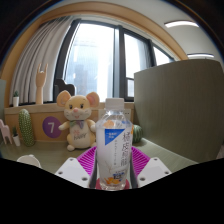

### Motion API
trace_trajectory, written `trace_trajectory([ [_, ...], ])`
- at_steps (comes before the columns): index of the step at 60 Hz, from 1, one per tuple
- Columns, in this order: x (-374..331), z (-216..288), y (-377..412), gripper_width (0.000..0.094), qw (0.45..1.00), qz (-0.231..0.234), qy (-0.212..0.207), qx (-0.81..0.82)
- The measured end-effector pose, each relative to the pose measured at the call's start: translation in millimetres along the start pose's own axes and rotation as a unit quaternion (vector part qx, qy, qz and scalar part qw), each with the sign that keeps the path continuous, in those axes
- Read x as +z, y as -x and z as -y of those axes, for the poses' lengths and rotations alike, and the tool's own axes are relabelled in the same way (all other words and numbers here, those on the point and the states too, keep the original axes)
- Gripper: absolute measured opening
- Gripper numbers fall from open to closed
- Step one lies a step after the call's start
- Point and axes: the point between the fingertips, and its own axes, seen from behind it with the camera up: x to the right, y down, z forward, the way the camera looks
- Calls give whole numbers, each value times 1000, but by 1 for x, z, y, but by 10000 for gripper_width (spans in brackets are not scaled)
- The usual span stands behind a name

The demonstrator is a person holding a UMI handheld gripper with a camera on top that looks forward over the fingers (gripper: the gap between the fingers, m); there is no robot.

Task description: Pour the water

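Observation:
A clear plastic water bottle [113,140] with a white cap and a white-and-blue label stands upright between my gripper's [112,168] two fingers. Both pink pads [89,160] press against its sides, so the gripper is shut on it. The bottle's base, with an orange picture on the label, sits low between the fingers and its bottom edge is hidden by the gripper body. No cup or other vessel shows in the gripper view.
Behind the bottle a plush mouse toy [76,118] sits on a window ledge, next to a purple block with a number 7 [50,127]. A grey-green partition [180,105] stands to the right. A small white thing [29,160] lies at the lower left.

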Motion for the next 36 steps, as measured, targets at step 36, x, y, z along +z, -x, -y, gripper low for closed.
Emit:
trace_trajectory([
  [36,-102,-60,28,770,992,71,107,-15],
])
